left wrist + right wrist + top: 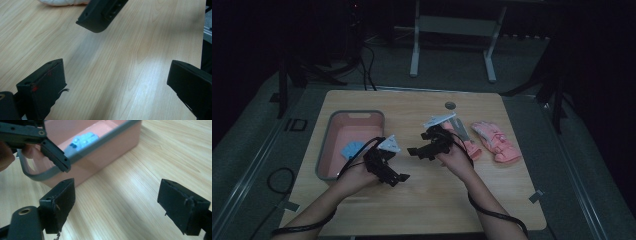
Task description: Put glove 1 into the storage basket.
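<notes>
Forearms reach in over the wooden table [422, 200], which carries everything at working height. At its left stands the pink bin [329, 145] with a blue glove [352, 149] inside, likely the place for sorted gloves. Two pink gloves [497, 142] lie right of the hands. The left gripper [397, 178] and right gripper [414, 151] gape wide, empty, facing each other.

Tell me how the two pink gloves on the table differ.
The left pink glove lies partly behind the right hand and right gripper, so only part of it shows; the right pink glove lies in full view. The left pink glove sits nearer the table's middle; the right pink glove lies closer to its right edge. Both are pink, lie flat on the wood side by side, and neither is gripped.
</notes>
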`<state>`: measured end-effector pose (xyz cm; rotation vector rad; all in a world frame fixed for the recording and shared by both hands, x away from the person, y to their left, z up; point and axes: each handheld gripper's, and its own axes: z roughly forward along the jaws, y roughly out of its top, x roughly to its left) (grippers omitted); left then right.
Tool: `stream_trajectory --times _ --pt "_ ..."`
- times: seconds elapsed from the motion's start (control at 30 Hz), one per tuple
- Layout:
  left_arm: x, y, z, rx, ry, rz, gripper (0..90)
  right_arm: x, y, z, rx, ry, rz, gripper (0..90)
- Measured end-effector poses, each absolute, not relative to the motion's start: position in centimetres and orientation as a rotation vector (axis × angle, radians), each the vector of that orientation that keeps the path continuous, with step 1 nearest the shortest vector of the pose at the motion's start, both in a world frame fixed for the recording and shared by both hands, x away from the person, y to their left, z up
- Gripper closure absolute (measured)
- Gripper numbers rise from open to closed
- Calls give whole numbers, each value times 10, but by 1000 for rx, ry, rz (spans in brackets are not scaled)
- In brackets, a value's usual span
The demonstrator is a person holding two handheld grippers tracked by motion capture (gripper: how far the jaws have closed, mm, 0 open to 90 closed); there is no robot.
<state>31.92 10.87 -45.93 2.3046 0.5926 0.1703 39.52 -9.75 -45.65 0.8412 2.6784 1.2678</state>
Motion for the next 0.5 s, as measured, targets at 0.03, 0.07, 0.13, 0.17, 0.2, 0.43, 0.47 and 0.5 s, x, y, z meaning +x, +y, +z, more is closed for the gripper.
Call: stream_trajectory --times 0.03,0.07,0.13,0.17,0.2,0.43,0.47,0.5 --pt "317 103 -461 2301 579 179 20 394 -102 -457 852 2683 1275 140" --pt "316 100 -461 2302 574 198 17 393 -109 -460 862 2687 1278 138" --pt "315 95 -463 2285 572 194 17 392 -117 -463 873 2681 1282 136" --pt "315 92 -464 2278 571 180 17 392 -121 -464 883 2677 1288 136" --pt "315 89 -466 2281 572 168 17 392 -126 -465 888 2675 1289 136" --pt "312 69 -480 2290 534 133 17 391 -152 -473 917 2642 1279 142" --pt "311 67 -482 2290 531 123 17 391 -155 -475 915 2640 1271 142" --pt "311 65 -484 2290 532 116 17 390 -158 -476 921 2638 1266 142"
